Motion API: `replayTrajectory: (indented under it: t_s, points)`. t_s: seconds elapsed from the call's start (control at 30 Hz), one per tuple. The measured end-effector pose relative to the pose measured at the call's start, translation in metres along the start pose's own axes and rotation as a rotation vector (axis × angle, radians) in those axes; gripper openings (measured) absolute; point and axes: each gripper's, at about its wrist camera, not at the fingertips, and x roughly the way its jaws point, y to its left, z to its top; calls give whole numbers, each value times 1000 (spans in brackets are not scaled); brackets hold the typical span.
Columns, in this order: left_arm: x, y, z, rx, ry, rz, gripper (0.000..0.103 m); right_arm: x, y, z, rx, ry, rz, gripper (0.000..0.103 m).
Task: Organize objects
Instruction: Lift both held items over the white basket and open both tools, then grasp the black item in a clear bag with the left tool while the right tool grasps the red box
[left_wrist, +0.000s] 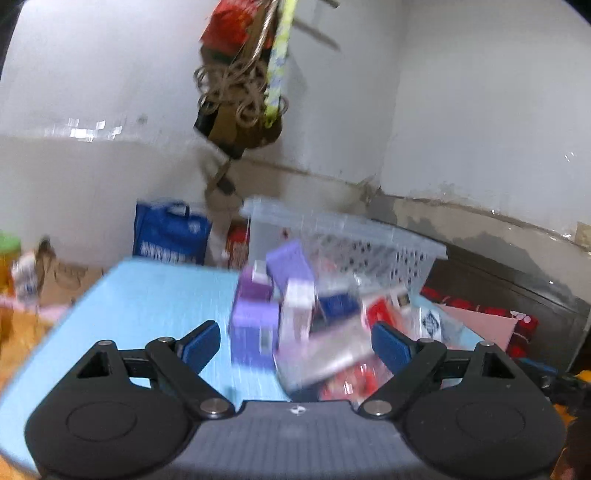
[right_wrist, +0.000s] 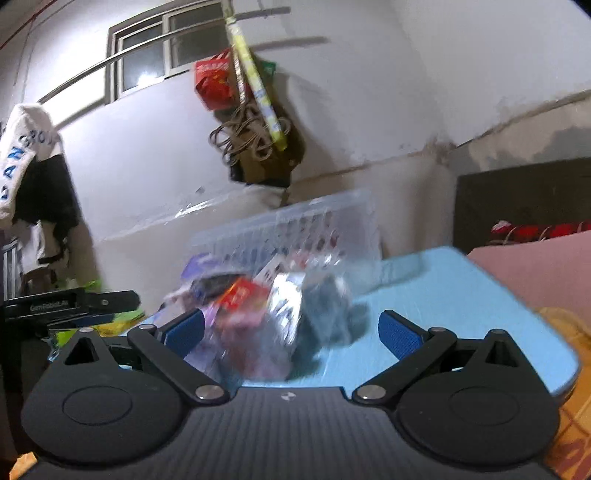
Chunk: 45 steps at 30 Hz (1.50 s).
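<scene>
Now hovering over a tipped basket (left_wrist: 373, 243), jaws wide and empty.
Facing spilled boxes (left_wrist: 266, 317) ahead of left gripper (left_wrist: 295, 341) and right gripper (right_wrist: 291, 330), likely lining up a first pick.

The table (left_wrist: 155, 295) is pale sky blue. On it, the tipped basket (left_wrist: 373, 251) is clear, frosted white, its wall dotted with dark holes. Spilled in front of the basket are boxes: lilac and purple ones (left_wrist: 255, 325), a white one (left_wrist: 295, 306), a navy one (left_wrist: 338, 302), and red packets (right_wrist: 242, 295). Left of the table stands a royal-blue bag with white lettering (left_wrist: 170, 232). Both sets of gripper pads (right_wrist: 397, 332) are blue on black arms.
</scene>
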Motion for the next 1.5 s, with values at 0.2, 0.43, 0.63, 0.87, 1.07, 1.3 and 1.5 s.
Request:
replayTrajectory:
  t_s: [0.2,0.43,0.63,0.87,1.07,1.3,1.5]
  points:
    - [-5,6,-8,-47,5,-3,91,11,11,2,-39,5,17,89]
    - [-16,-27,-30,38,46,-41,91,6,8,-2,-53,6,-39,78]
    - [-8,-54,-46,101,49,-37,91,1,-2,-1,-32,-9,-80,79]
    - [2,-67,-57,171,40,6,91,11,9,-6,-56,15,-74,79]
    - [2,-54,-56,194,36,60,86,31,22,-11,-90,53,-31,76]
    - [-1,-37,-58,196,43,92,87,50,36,-16,-148,92,19,51]
    - [3,-46,-58,226,35,71,81,39,28,-10,-126,82,0,51]
